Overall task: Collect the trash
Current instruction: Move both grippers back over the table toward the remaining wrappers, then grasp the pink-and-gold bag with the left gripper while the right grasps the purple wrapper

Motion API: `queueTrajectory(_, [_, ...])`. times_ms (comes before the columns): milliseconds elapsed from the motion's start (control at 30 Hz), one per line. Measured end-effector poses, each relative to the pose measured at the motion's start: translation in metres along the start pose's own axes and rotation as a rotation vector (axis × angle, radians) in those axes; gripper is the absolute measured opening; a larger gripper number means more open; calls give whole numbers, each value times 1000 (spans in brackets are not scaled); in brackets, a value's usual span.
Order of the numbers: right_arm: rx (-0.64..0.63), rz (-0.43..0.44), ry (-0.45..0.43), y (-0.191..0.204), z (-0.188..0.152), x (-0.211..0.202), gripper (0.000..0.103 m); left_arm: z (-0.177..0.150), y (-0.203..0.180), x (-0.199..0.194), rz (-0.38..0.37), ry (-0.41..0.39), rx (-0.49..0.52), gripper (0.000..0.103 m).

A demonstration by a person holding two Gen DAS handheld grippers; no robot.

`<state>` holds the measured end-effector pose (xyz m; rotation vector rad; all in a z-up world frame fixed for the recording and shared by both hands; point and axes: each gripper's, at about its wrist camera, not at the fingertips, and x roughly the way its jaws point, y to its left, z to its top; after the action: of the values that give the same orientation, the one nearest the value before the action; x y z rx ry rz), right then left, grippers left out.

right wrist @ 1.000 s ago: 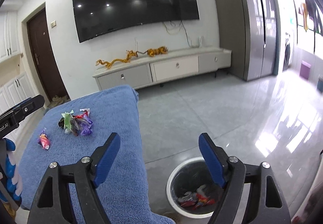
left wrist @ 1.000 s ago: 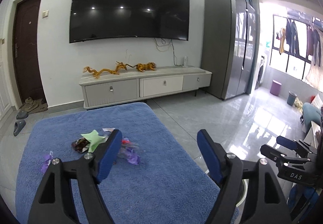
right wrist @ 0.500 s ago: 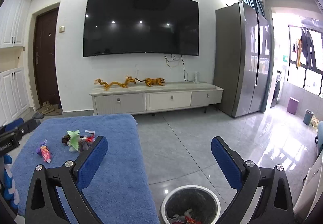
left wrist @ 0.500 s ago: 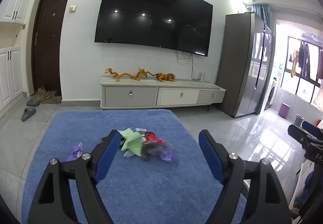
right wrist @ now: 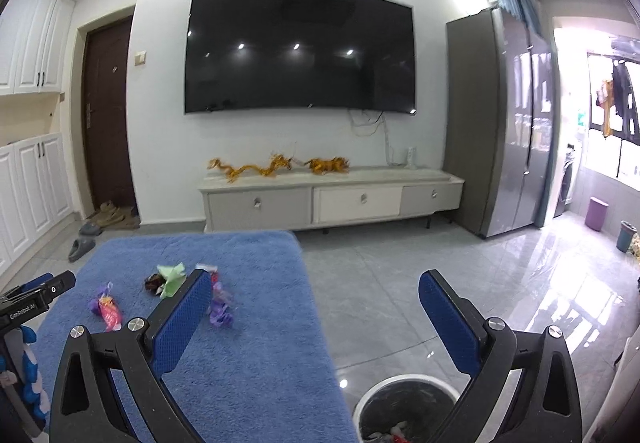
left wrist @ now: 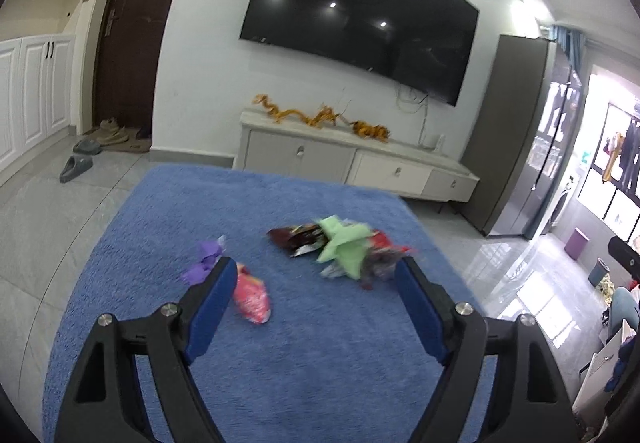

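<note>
Since 0.5 s ago the left gripper (left wrist: 314, 293) has come nearer the trash: the wrappers appear larger, and the pink wrapper (left wrist: 251, 297), earlier out at the left, now lies just beside the left finger (left wrist: 212, 303). The right gripper (right wrist: 316, 303) has dropped slightly; more of the bin (right wrist: 404, 409) shows.

Left gripper is tilted over the blue cloth (left wrist: 280, 363), fingers wide apart, holding nothing. Right gripper is level at the cloth's right edge, fingers wide apart and empty, the bin below its right finger.

Wrapper pile (left wrist: 344, 249) sits mid-cloth, green paper (left wrist: 346, 243) on top; purple wrapper (left wrist: 206, 257) is left of it.

The pile is motion-blurred in the left view. Bin contents are cut off at the frame's bottom edge.
</note>
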<state>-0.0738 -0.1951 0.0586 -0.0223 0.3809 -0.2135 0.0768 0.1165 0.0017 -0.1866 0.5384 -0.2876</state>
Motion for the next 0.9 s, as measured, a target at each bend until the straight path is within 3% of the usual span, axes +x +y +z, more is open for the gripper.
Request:
queueTrajectory(233, [-72,119,167,31,-13,52,103,-17,61,34,36,129,-86,80])
queueTrajectory(467, [-127,244,314,67,-32,115,103,-29,69,67,-15,226,-112,80])
queueTrajectory(667, [-132,333,424,82,-50,167,85,-33,66,96,-33,277,-136,80])
queueTrajectory(900, [-134,397,473,94,-57,216,77,-34,67,126,1,316,-153,80])
